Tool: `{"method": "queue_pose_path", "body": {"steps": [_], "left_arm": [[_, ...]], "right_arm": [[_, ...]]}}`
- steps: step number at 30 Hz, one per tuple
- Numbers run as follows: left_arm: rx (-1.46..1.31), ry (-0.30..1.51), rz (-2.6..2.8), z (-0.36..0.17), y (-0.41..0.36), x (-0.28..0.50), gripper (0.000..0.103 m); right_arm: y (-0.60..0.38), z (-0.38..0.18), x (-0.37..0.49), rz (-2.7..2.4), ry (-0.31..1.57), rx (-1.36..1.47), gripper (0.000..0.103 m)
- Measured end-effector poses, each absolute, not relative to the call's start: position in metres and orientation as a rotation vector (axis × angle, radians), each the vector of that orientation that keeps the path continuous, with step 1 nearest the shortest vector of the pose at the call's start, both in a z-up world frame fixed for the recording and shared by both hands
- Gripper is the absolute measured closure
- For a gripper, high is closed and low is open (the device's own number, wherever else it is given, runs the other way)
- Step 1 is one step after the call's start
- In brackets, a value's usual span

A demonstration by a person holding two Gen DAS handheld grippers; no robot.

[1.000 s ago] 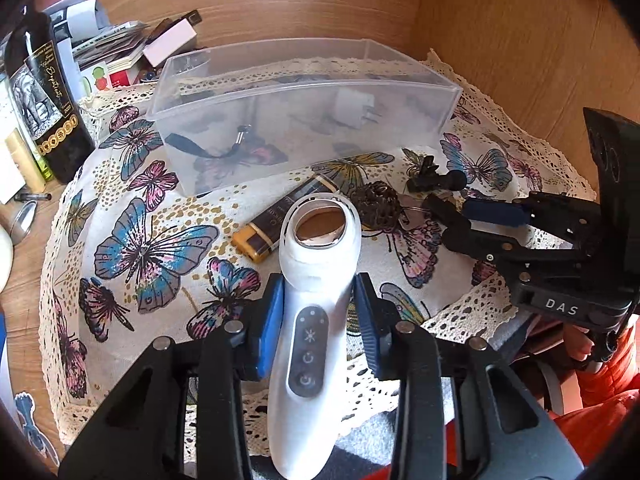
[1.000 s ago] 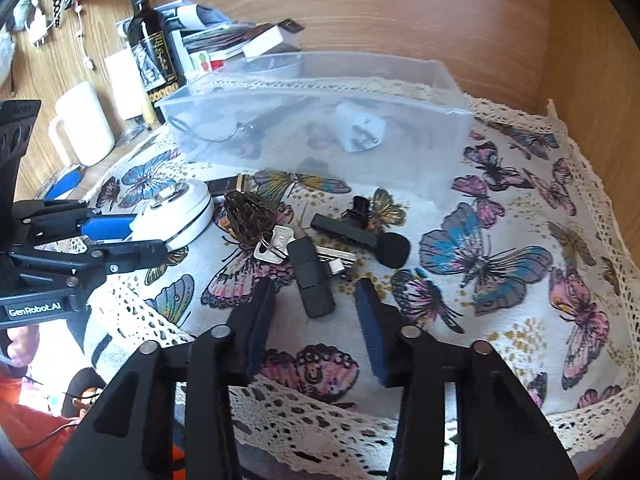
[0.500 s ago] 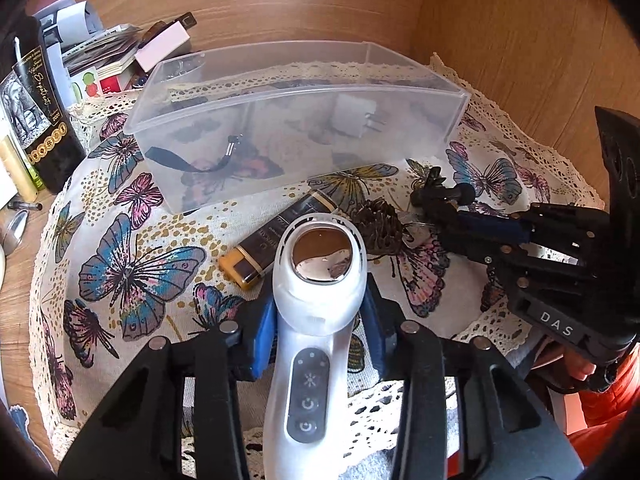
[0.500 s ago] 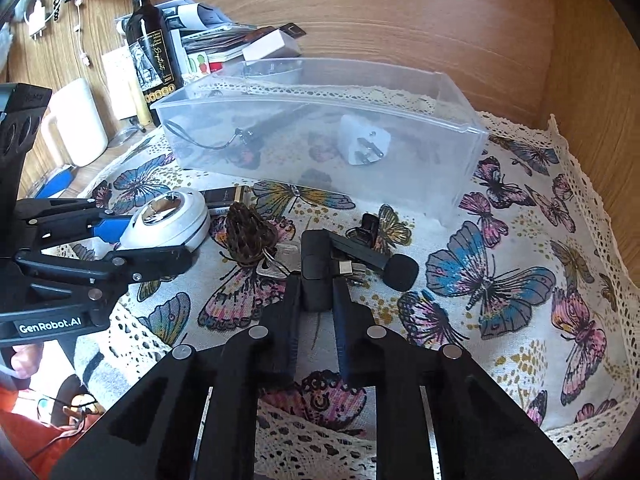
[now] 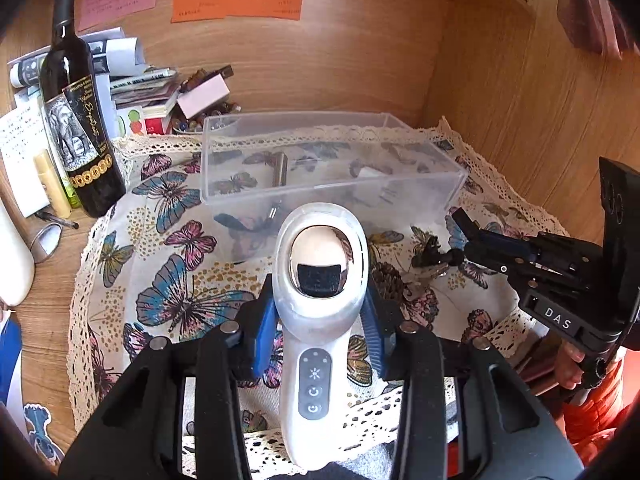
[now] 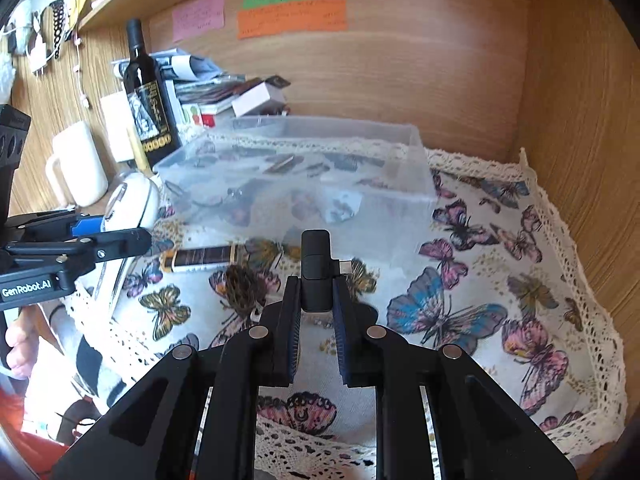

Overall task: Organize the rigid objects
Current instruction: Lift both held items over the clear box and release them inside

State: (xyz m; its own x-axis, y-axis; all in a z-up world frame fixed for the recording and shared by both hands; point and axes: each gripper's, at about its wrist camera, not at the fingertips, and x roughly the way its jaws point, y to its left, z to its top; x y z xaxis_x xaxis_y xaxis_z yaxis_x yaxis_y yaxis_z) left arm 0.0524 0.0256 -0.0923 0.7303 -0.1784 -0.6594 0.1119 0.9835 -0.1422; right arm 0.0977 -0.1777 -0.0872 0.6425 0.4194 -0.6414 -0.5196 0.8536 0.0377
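My left gripper (image 5: pixel 320 332) is clamped on the white handheld device with a mirrored oval head and grey button panel (image 5: pixel 320 300), its blue pads bearing on the neck just below the head. My right gripper (image 6: pixel 316 312) is closed narrow on the small black rectangular dongle with a side connector (image 6: pixel 316 270), held upright between the pads. Both items appear lifted clear of the butterfly-print cloth with lace edging (image 6: pixel 460 312) that covers the bench. The clear plastic rectangular bin (image 5: pixel 332 176) stands just beyond both grippers.

Step in hand, as I judge it: carry each item over the near wall of the bin and set it inside.
- Raise each load above the rim before advancing; the thin wall is likely to slide if struck.
- Keep the white device level; its long handle hangs behind the pads and may swing.
- Release only once the item is low inside the bin.
- Enter at separate ends so the grippers stay apart.

Limits of view: the bin contents are blurred by the frosted wall; a metal cylinder-like piece and a dark cord show, nothing more certain. The handle's lower end is cut off. A brown pinecone-like object (image 6: pixel 242 290) and a brown-and-gold flat bar (image 6: pixel 200 258) lie on the cloth.
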Motion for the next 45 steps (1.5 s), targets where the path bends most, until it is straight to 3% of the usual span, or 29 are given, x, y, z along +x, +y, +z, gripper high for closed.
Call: {"method": "queue_pose_path", "body": {"steps": [14, 25, 32, 45], "left_arm": [[-0.112, 0.532, -0.118, -0.024, 0.043, 0.057, 0.065], [-0.065, 0.468, -0.037, 0.003, 0.057, 0.102, 0.065], [-0.016, 0.459, -0.032, -0.001, 0.050, 0.136, 0.065], [0.061, 0.626, -0.136, -0.047, 0.009, 0.191, 0.065]], "right_arm": [[-0.177, -0.048, 0.119, 0.505, 0.568, -0.126, 0.089], [-0.174, -0.033, 0.144, 0.480, 0.530, -0.127, 0.089], [-0.169, -0.036, 0.164, 0.467, 0.553, -0.132, 0.089], [-0.159, -0.066, 0.197, 0.450, 0.677, -0.169, 0.089]]}}
